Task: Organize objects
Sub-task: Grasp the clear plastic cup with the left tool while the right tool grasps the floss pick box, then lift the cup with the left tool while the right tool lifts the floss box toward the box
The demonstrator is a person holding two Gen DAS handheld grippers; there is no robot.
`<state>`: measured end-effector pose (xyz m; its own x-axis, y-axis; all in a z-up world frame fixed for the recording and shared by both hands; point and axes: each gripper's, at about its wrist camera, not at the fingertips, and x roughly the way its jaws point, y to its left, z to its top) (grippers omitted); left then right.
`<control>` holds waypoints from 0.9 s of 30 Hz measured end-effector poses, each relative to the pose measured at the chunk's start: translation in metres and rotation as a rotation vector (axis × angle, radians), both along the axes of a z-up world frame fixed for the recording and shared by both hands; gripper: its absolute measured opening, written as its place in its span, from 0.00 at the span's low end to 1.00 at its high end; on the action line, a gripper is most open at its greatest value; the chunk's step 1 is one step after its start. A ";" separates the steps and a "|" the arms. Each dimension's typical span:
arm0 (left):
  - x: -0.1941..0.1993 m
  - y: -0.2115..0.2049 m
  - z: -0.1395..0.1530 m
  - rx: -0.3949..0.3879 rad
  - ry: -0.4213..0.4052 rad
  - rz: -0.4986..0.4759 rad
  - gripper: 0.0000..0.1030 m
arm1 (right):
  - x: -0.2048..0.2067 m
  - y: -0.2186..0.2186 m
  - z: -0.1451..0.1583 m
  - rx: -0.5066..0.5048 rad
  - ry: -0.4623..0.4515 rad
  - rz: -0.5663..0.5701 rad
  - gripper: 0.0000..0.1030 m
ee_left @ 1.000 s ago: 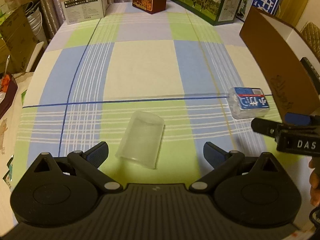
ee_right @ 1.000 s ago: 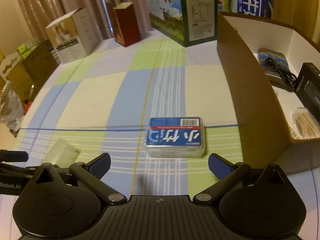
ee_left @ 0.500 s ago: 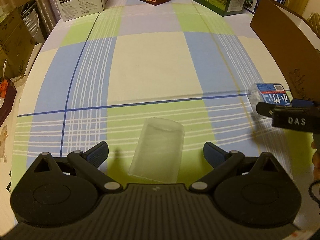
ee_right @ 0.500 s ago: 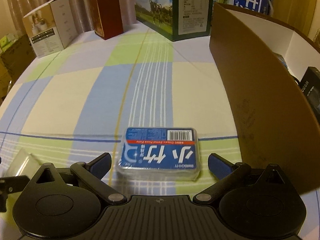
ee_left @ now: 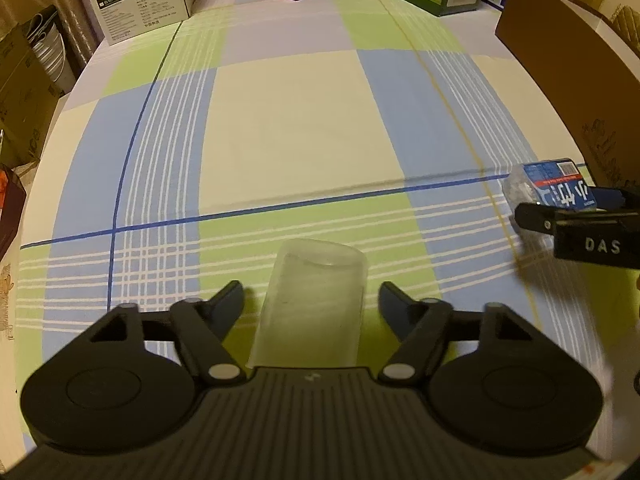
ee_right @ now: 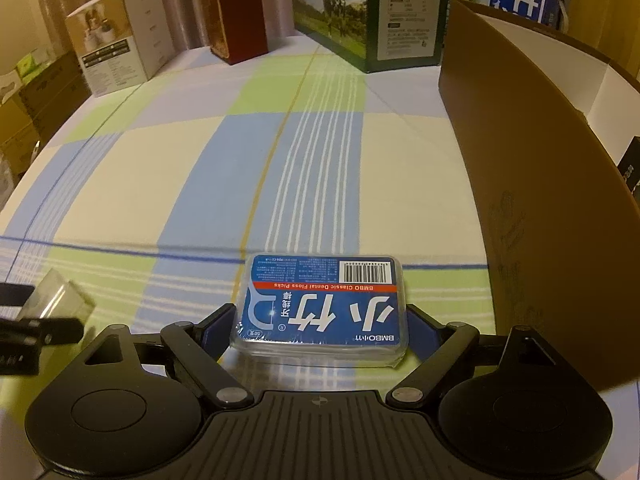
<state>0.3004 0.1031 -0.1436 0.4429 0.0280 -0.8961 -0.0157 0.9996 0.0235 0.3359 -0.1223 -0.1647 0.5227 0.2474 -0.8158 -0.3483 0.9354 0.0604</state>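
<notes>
With both grippers' fingers apart, we should centre the right gripper (ee_right: 320,314) on the floss pick box (ee_right: 322,307) and the left gripper (ee_left: 311,300) on the clear cup (ee_left: 314,300), then squeeze gently.

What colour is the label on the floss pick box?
Blue with a red stripe on the floss pick box; right wrist view.

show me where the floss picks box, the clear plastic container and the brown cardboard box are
floss picks box (ee_right: 322,306), right wrist view, on its blue label.
clear plastic container (ee_left: 314,304), left wrist view, on its frosted side.
brown cardboard box (ee_right: 532,200), right wrist view, on its outer wall.
</notes>
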 end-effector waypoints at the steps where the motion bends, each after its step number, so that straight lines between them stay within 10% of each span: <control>1: 0.000 -0.001 0.000 0.001 0.005 0.000 0.63 | -0.002 -0.001 0.000 0.000 0.001 0.005 0.82; 4: -0.001 -0.003 -0.001 0.007 0.005 -0.007 0.49 | -0.010 -0.004 0.001 0.000 0.008 0.017 0.82; 27: -0.061 -0.076 0.000 -0.049 0.039 -0.146 0.48 | -0.108 -0.084 0.010 -0.032 0.058 0.003 0.82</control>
